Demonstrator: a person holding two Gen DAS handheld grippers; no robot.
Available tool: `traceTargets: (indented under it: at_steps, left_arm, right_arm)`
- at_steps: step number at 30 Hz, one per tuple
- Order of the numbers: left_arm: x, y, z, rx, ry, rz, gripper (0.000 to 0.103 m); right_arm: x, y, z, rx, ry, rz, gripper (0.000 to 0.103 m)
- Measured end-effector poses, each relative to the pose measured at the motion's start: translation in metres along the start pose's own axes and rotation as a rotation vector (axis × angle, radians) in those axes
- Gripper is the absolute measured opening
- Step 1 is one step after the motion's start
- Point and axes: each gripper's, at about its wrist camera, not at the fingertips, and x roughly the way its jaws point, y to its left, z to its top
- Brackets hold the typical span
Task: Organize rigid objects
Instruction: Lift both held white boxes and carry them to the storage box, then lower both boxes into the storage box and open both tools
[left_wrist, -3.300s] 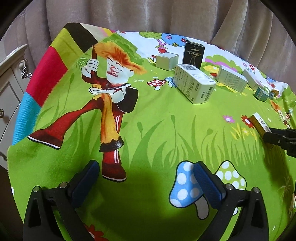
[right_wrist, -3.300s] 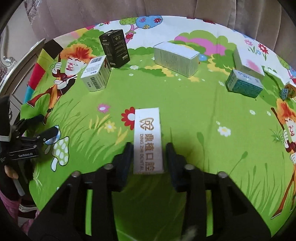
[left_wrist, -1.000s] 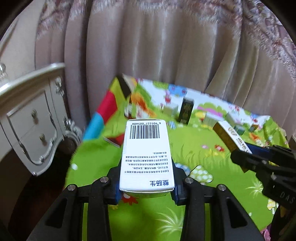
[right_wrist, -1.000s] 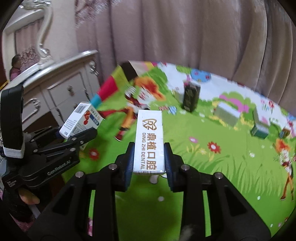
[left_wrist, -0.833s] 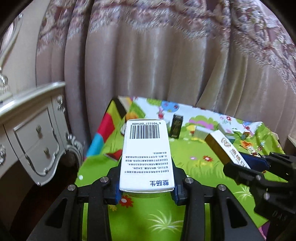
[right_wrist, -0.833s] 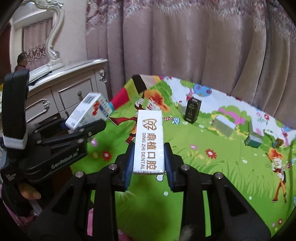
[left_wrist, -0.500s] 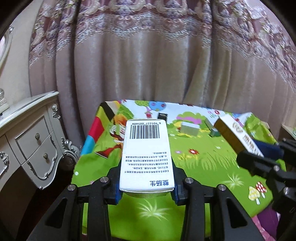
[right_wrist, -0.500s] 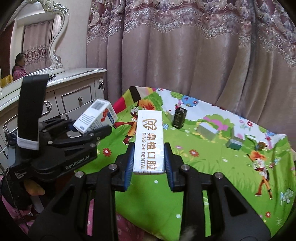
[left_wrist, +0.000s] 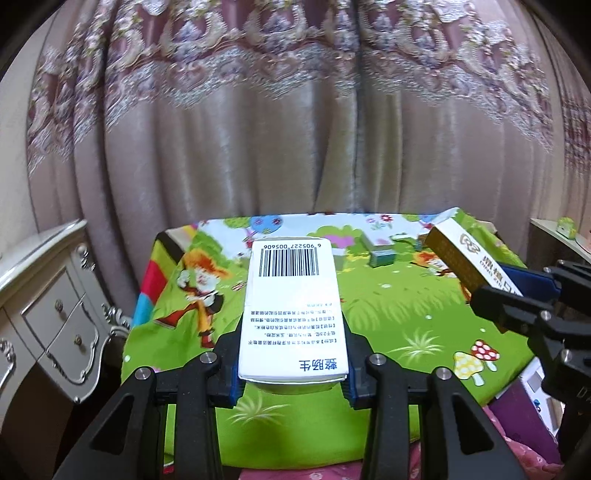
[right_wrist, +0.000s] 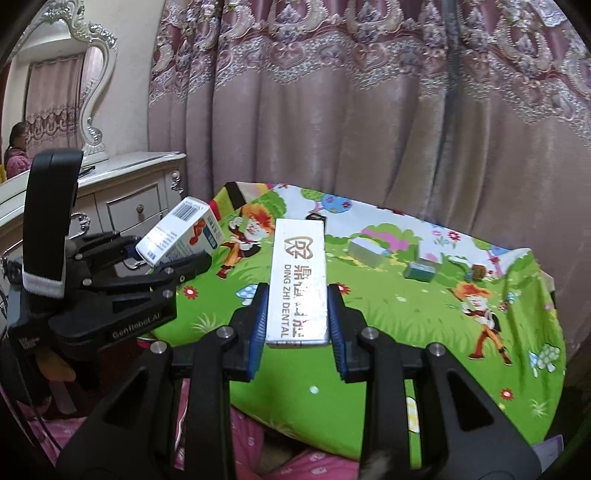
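barcode box (left_wrist: 291, 314) hiding table (left_wrist: 388, 317) middle, far boxes (left_wrist: 382, 254) blurred

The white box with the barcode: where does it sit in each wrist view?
Left wrist view: the white box fills the lower centre, clamped in the left gripper, barcode end pointing away.
Right wrist view: the same box is at middle left, small and tilted, in the left gripper.
Shared landmark: the cartoon boy with orange hair on the green cloth.
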Motion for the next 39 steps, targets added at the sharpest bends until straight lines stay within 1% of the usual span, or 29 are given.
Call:
traceTargets:
  at_steps: [6, 11, 18, 21, 26, 30, 35, 39]
  left_arm:
    - [-0.003, -0.029, 0.007, 0.054, 0.003, -0.063, 0.041]
    - [0.000, -0.059, 0.016, 0.111, 0.006, -0.120, 0.041]
    - [0.006, -0.120, 0.019, 0.219, 0.033, -0.232, 0.041]
    - [0.009, -0.147, 0.015, 0.267, 0.058, -0.292, 0.041]
    - [0.005, -0.190, 0.008, 0.359, 0.074, -0.365, 0.041]
    - [0.002, -0.223, 0.002, 0.427, 0.086, -0.427, 0.041]
    - [0.003, -0.262, -0.009, 0.504, 0.117, -0.505, 0.041]
    - [0.005, -0.289, -0.014, 0.553, 0.144, -0.558, 0.041]
  right_arm:
    - [-0.018, -0.021, -0.013, 0.036, -0.002, -0.040, 0.034]
    - [-0.032, -0.047, -0.026, 0.099, 0.003, -0.090, 0.034]
    - [-0.057, -0.080, -0.045, 0.154, 0.010, -0.159, 0.034]
    - [-0.069, -0.095, -0.057, 0.189, 0.019, -0.201, 0.034]
    - [-0.095, -0.120, -0.079, 0.266, 0.031, -0.271, 0.034]
    - [-0.116, -0.137, -0.095, 0.300, 0.040, -0.345, 0.034]
    - [-0.136, -0.157, -0.119, 0.327, 0.087, -0.427, 0.034]
    - [-0.147, -0.170, -0.138, 0.360, 0.124, -0.476, 0.034]
